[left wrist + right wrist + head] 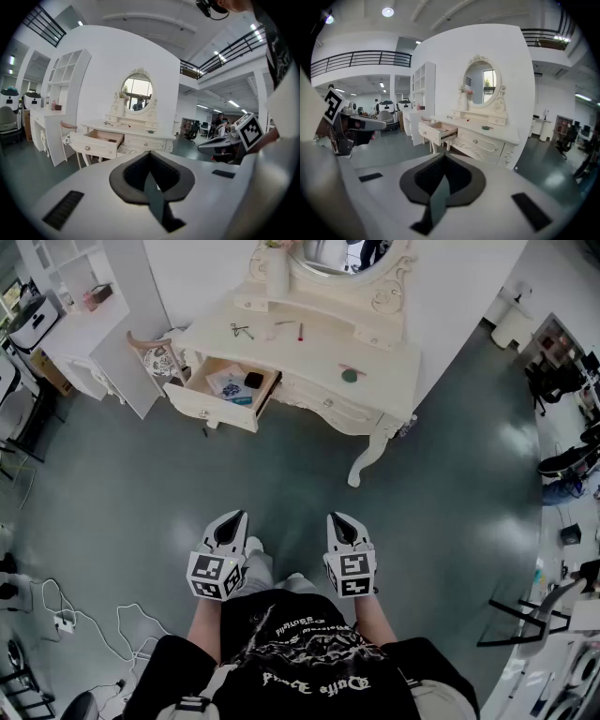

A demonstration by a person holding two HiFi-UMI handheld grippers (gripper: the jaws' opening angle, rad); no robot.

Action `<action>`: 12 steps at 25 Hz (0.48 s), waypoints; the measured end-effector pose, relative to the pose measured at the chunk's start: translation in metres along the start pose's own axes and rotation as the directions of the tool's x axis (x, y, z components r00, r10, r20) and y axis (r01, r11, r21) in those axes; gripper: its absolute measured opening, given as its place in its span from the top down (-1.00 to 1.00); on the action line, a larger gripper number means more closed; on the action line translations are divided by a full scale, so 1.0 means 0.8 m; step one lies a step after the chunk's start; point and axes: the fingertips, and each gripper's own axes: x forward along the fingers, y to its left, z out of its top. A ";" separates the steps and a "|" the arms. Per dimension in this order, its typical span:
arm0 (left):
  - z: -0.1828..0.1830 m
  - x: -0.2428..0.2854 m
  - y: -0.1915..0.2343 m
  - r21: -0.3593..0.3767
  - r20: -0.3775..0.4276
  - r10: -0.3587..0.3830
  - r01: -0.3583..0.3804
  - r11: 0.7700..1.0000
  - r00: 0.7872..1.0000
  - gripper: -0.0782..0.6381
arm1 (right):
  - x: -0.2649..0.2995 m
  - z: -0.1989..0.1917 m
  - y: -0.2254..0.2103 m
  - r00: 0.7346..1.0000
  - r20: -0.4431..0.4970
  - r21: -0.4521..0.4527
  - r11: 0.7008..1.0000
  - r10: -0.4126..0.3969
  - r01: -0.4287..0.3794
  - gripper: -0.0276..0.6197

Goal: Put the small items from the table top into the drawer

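Note:
A white dressing table stands well ahead of me across the floor. On its top lie a green round item, a red stick, a pink piece and a dark clip. Its left drawer is pulled out and holds a black item and a printed packet. My left gripper and right gripper are held side by side near my body, both shut and empty. Seen from the left gripper and the right gripper, the table is far off.
A chair stands at the table's left end, with a white shelf unit beyond it. An oval mirror tops the table. Cables trail on the floor at lower left. Dark chairs and clutter line the right side.

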 end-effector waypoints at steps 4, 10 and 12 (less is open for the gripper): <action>-0.003 0.002 0.016 0.000 0.001 -0.003 0.003 1.000 1.000 0.74 | 0.011 0.005 0.011 1.000 0.011 0.013 1.000 0.002 -0.002 0.89; 0.005 0.029 0.045 -0.013 0.003 -0.025 0.025 1.000 1.000 0.74 | 0.039 0.022 0.007 1.000 0.021 0.060 0.998 -0.022 0.021 0.89; 0.012 0.042 0.060 -0.013 0.001 -0.033 0.033 0.999 0.999 0.74 | 0.056 0.031 0.005 0.999 0.018 0.063 0.998 -0.031 0.030 0.89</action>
